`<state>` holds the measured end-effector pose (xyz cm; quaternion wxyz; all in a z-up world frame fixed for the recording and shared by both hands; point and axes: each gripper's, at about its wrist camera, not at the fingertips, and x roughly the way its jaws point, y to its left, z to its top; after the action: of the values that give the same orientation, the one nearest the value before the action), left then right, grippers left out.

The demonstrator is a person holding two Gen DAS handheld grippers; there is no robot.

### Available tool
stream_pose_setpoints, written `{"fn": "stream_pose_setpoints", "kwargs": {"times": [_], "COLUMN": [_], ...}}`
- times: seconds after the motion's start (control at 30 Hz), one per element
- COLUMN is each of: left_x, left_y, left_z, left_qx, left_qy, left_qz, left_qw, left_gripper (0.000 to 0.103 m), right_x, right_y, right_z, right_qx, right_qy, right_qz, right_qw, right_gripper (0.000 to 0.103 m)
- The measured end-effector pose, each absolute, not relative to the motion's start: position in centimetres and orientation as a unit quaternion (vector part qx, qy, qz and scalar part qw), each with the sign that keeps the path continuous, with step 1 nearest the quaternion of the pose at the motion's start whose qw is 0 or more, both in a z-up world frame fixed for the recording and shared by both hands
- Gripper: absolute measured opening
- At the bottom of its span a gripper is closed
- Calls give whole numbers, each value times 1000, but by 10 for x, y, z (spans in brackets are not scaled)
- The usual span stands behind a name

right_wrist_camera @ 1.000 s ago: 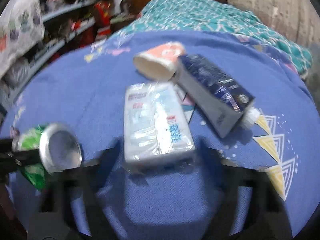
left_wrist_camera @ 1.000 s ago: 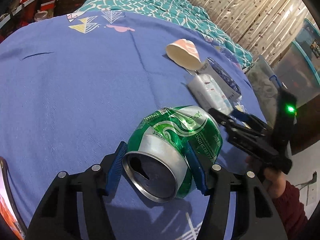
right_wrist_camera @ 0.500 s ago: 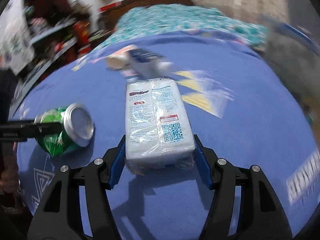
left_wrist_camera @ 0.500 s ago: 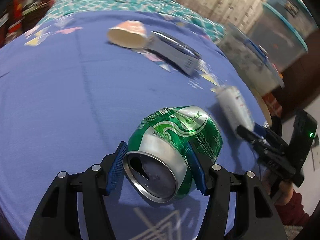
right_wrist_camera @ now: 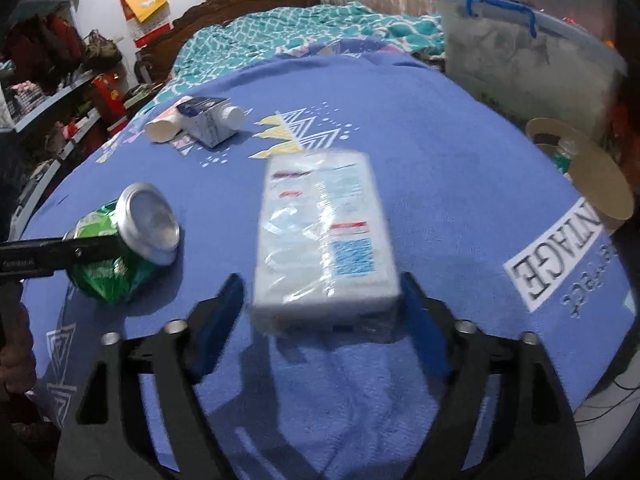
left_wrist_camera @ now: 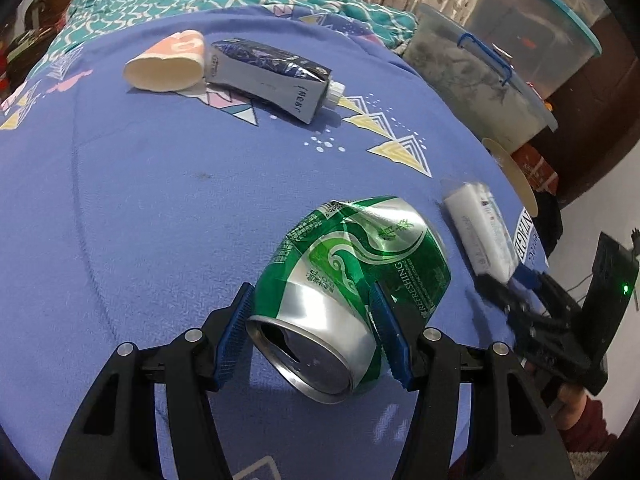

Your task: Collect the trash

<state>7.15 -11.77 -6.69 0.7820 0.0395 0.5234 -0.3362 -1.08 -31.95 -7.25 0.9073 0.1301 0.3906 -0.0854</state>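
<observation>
You had the crushed green aluminium can clamped in your left gripper and the plastic-wrapped white tissue pack between your right gripper's jaws, though blur hid the contact. Both hung over the blue patterned blanket's near edge. So two pieces picked up, two left by the far edge: one pink paper cup, one dark flattened carton.

Right tongs now spread apart from the tissue pack, previously clamped.
</observation>
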Motion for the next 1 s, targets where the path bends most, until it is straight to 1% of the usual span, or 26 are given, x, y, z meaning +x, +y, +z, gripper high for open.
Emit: {"fn": "stream_pose_setpoints", "kwargs": {"times": [0.13, 0.23, 0.33, 0.4, 0.47, 0.53, 0.6, 0.7, 0.8, 0.87, 0.93, 1.0], "left_x": [75, 81, 92, 97, 98, 96, 91, 79, 69, 68, 68, 67], "left_y": [-115, -122, -124, -117, -106, -93, -81, -64, -57, -55, -57, -61], "left_z": [-65, -60, -54, -46, -37, -30, -27, -28, -32, -35, -39, -42], "left_qx": [42, 62, 69, 48, 34, 20, 5, -14, -19, -25, -31, -33], "left_qy": [522, 513, 507, 504, 495, 493, 496, 504, 512, 518, 524, 529], "left_qz": [-322, -309, -291, -293, -290, -289, -291, -300, -300, -298, -302, -310], "left_qw": [789, 799, 809, 811, 818, 821, 818, 810, 805, 802, 796, 789], "left_gripper": [59, 59, 69, 70, 74, 74, 74, 74, 75, 82, 85, 85], "right_x": [-13, -19, -27, -32, -35, -35, -29, -17, -5, -3, -5, -8], "right_y": [-310, -287, -268, -262, -267, -277, -284, -291, -292, -292, -294, -300], "right_z": [-71, -67, -59, -50, -43, -34, -28, -24, -27, -30, -32, -32], "right_qx": [136, 146, 127, 109, 117, 140, 153, 155, 159, 167, 171, 176], "right_qy": [392, 394, 384, 371, 360, 344, 337, 337, 344, 345, 345, 341], "right_qz": [-56, 32, 85, 85, 85, 85, 83, 65, 56, 53, 45, 29], "right_qw": [908, 907, 911, 918, 921, 925, 925, 926, 924, 922, 922, 923], "right_gripper": [86, 86, 86, 86, 86, 80, 64, 51, 50, 50, 50, 51]}}
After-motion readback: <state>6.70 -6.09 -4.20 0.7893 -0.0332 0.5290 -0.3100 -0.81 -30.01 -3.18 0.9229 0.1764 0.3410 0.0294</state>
